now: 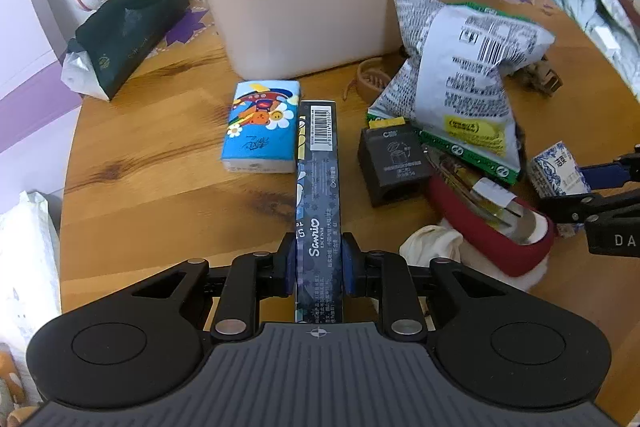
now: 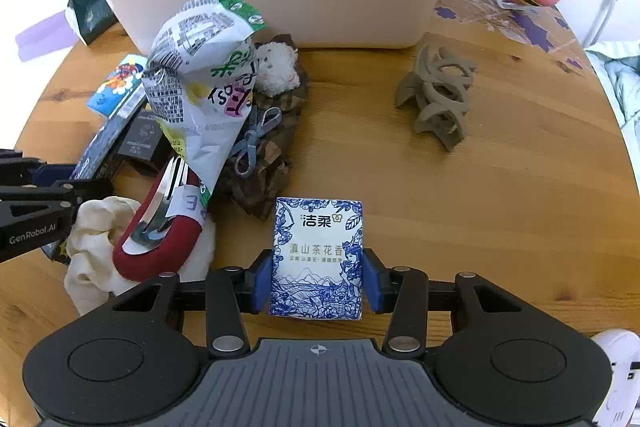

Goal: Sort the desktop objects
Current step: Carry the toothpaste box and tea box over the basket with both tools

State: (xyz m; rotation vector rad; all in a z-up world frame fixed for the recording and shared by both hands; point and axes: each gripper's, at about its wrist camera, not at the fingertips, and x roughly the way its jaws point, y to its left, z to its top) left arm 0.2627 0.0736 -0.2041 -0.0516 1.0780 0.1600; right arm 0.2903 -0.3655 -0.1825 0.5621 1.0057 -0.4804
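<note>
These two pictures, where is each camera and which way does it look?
Left wrist: on the left hand-held gripper, facing forward over its long dark blue box toward the beige plastic tub.
Right wrist: on the right hand-held gripper, over its blue-and-white tissue pack.
Shared: tub, crinkled white snack bag, each other's gripper.

Round wooden bench [image 2: 500, 195], knotty grain, purple flower marks at the far edge. Straight ahead of both claws a beige bin [image 1: 304, 7] stands on it. Ahead-left of the left claw [image 1: 318, 263]: cartoon tissue pack [image 1: 262, 125] lying flat, dark green packet [image 1: 128, 31] beyond it. Ahead-right of the right claw [image 2: 318, 281]: grey hair clip [image 2: 438, 97], alone on bare wood. Between the claws, a heap: snack bag [image 2: 200, 83], black block [image 1: 394, 163], red case [image 1: 496, 227], cream cloth [image 2: 96, 247].
</note>
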